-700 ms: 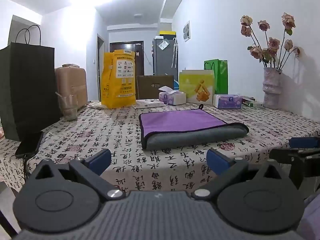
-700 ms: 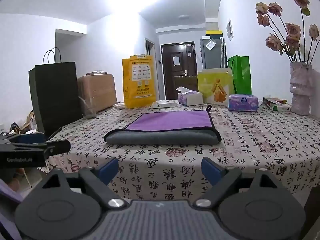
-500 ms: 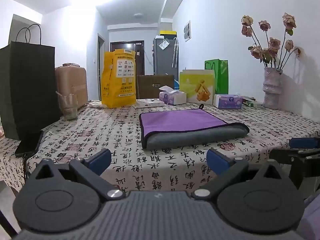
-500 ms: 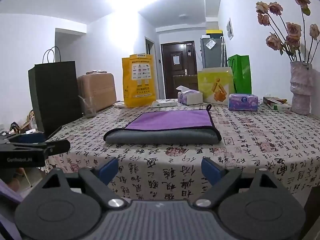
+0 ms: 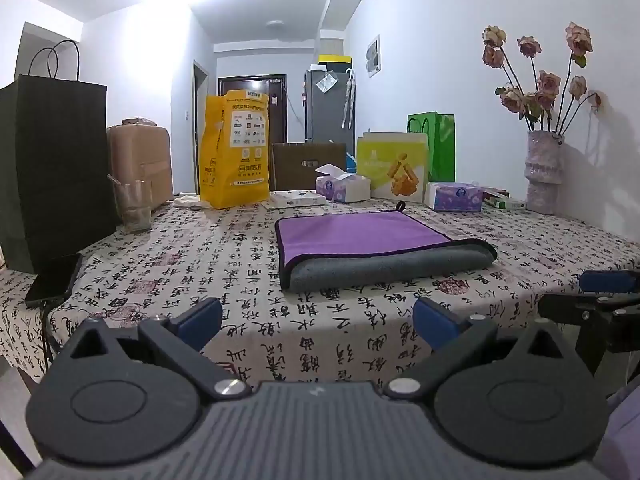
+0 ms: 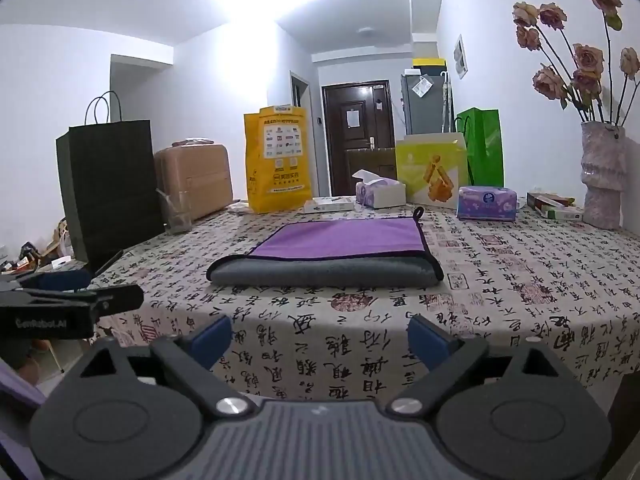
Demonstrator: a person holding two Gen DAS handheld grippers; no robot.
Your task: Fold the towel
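Note:
A purple and grey towel (image 5: 380,246) lies folded flat on the patterned tablecloth (image 5: 200,272), its grey fold facing me; it also shows in the right wrist view (image 6: 332,252). My left gripper (image 5: 318,320) is open and empty, held back off the table's near edge, with the towel ahead of it and slightly to the right. My right gripper (image 6: 320,338) is open and empty, also back from the near edge, the towel straight ahead. Each gripper shows at the edge of the other's view.
A black paper bag (image 5: 52,168), a phone (image 5: 54,280) and a glass (image 5: 132,208) stand at the left. A yellow bag (image 5: 236,152), tissue boxes (image 5: 342,188), gift bags and a flower vase (image 5: 544,172) line the back and right.

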